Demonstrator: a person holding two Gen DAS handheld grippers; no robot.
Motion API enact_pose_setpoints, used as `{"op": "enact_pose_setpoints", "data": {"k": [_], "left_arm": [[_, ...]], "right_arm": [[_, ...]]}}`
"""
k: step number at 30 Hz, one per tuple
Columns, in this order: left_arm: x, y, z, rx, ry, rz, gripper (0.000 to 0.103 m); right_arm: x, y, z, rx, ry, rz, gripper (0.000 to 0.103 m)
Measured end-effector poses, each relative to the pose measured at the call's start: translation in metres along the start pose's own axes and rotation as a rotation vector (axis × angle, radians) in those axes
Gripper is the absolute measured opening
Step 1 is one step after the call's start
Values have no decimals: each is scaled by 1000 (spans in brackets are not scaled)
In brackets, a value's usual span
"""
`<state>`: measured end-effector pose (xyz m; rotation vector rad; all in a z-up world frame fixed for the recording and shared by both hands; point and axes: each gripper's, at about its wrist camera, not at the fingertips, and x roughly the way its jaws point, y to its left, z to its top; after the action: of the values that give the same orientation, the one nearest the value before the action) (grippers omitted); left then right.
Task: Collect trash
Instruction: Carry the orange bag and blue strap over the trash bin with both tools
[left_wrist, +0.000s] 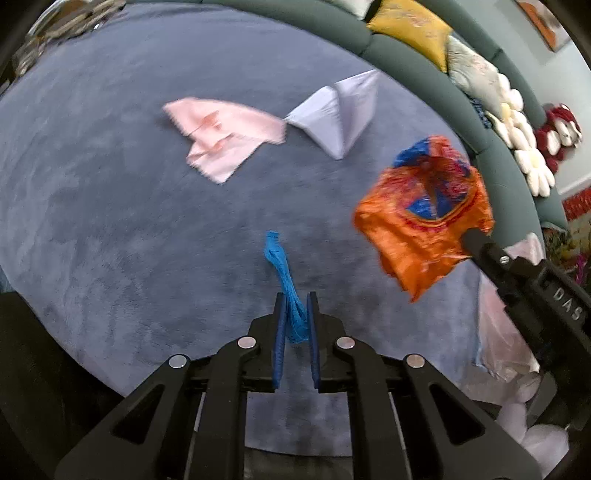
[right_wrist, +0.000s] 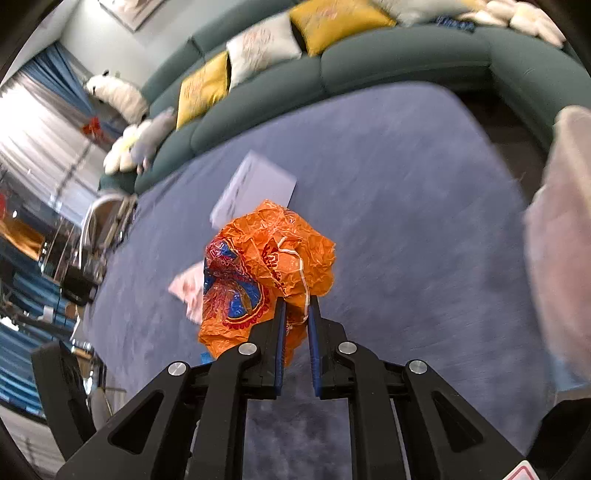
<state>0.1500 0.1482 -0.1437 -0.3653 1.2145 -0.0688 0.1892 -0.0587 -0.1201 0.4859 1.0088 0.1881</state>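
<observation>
My left gripper (left_wrist: 296, 299) is shut on a thin blue strip (left_wrist: 283, 273), probably a bag handle, held above the blue carpet (left_wrist: 110, 184). My right gripper (right_wrist: 295, 301) is shut on a crumpled orange snack wrapper (right_wrist: 258, 266) and holds it in the air; the wrapper also shows in the left wrist view (left_wrist: 424, 218) at the right. A pink paper piece (left_wrist: 221, 134) and a folded white paper (left_wrist: 338, 110) lie on the carpet beyond. A translucent whitish plastic bag (left_wrist: 506, 339) hangs at the lower right of the left wrist view and at the right edge of the right wrist view (right_wrist: 561, 229).
A dark green sofa (right_wrist: 369, 62) with yellow and white cushions (right_wrist: 332, 22) curves around the carpet's far side. Plush toys (left_wrist: 528, 147) sit on it. Chairs and a glass table (right_wrist: 99, 236) stand at the left. The white paper also shows in the right wrist view (right_wrist: 255, 184).
</observation>
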Motion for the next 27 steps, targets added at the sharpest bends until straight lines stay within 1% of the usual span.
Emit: {"op": "enact_pose_setpoints", "data": {"k": [2,3,8,11,13,19,22,23,24,25,26,27], "left_arm": [[-9,-10,-3,25,-15,-9,7],[-14,-17,-4,41,-22,-19,1],[-32,-53,-13,125,-55,-48,0],[-34,-63,-18,144,-55,-52,0],[-33,-67,-23,159,-49,-43,0],[-26,-70,-35,178,-23,-26,1],[-17,-66,-43,215,13,-14,2],[-12,-64,-47,225,23,-2,4],[-7,-62,-50,235,40,6,11],[-2,-60,-52,240,52,17,21],[2,-59,-54,241,58,28,27],[5,-58,-55,243,58,32,39]], "right_arm": [[-21,-6,5,7,-47,-16,11],[-35,-12,8,15,-76,-25,11],[-81,-36,13,57,-158,-41,11],[-105,-52,11,69,-197,-56,11],[-118,-64,6,84,-217,-62,11],[-136,-90,-8,127,-234,-75,11],[-140,-96,-13,139,-236,-78,11],[-140,-98,-15,142,-236,-80,11],[-142,-101,-18,143,-235,-81,11],[-143,-104,-20,145,-232,-82,11],[-143,-106,-22,147,-229,-84,11],[-142,-106,-23,149,-225,-87,11]]}}
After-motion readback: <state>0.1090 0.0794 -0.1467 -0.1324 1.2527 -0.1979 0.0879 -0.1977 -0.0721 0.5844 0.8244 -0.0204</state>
